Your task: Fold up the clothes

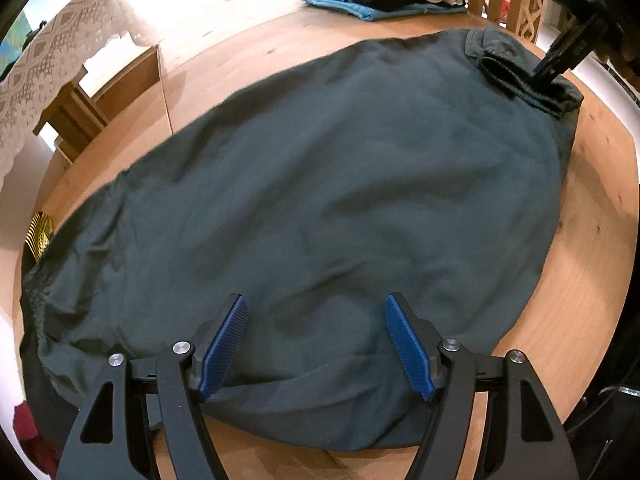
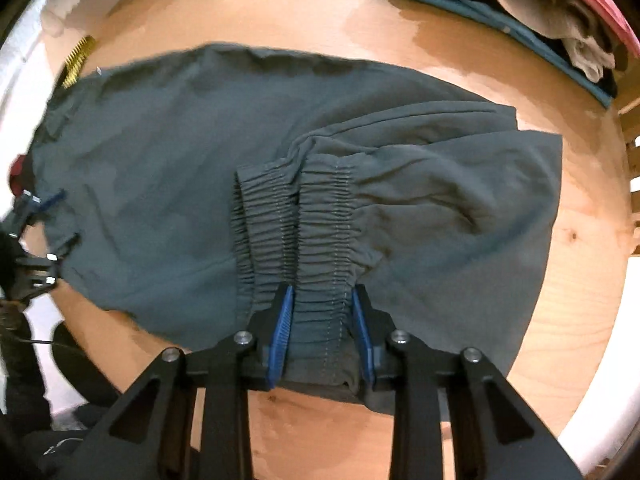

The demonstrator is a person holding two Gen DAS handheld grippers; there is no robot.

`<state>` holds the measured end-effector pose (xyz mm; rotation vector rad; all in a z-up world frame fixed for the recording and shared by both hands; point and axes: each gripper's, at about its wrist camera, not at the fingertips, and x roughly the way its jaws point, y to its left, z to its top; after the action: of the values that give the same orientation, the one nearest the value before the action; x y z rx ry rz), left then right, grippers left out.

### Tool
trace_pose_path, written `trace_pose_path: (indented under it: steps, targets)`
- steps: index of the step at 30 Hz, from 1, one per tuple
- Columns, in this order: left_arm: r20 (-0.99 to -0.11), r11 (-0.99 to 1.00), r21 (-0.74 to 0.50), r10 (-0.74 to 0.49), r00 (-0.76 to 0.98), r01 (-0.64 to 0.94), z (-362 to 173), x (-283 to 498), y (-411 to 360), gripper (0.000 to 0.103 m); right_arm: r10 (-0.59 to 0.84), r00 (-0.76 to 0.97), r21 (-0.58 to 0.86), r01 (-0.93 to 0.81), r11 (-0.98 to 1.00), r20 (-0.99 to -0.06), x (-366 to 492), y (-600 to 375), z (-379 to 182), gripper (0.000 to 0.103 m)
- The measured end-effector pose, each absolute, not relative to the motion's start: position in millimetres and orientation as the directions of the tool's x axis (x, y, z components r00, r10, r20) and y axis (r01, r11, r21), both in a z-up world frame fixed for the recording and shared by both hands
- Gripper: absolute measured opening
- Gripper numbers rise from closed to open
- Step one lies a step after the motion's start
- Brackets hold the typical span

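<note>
My right gripper clamps the elastic cuffs of the dark trousers spread on the wooden table. Left gripper hangs open above fabric. Risk: cuffs slipping free, folded layers shifting.

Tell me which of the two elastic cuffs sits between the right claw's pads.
The right-hand cuff in the right wrist view: its gathered band runs down between the right claw pads, while the left-hand cuff lies just outside the left pad.
</note>
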<state>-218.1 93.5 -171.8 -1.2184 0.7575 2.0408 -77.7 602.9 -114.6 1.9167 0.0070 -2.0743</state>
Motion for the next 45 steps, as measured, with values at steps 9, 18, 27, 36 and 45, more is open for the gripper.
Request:
trace_pose_path:
  steps: [9, 18, 27, 36, 45]
  targets:
    - [-0.898, -0.643, 0.143, 0.236, -0.372, -0.752, -174.0, -216.8, 89.8, 0.072, -0.383, -0.141, 0.354, 0.192, -0.915, -0.913, -76.1, 635.5, -70.3, 0.028]
    - [-0.897, -0.643, 0.135, 0.245, -0.369, -0.754, -174.6, -218.1, 88.5, 0.072, -0.309, -0.107, 0.267, 0.291, -0.918, -0.945, -75.2, 582.1, -76.9, 0.028]
    - [-0.895, -0.634, 0.130, 0.257, -0.366, -0.762, -174.9, -216.3, 84.4, 0.072, -0.192, -0.008, 0.180, 0.308, -0.934, -0.981, -72.5, 556.1, -125.6, 0.034]
    - [-0.889, -0.630, 0.122, 0.275, -0.367, -0.767, -175.1, -214.8, 80.3, 0.072, 0.003, -0.043, -0.017, 0.326, -0.945, -0.999, -80.4, 523.0, -114.2, 0.044]
    - [-0.893, -0.609, 0.135, 0.266, -0.362, -0.781, -172.4, -211.6, 79.2, 0.072, 0.124, 0.011, -0.114, 0.327, -0.938, -0.992, -96.4, 497.2, -140.1, 0.048]
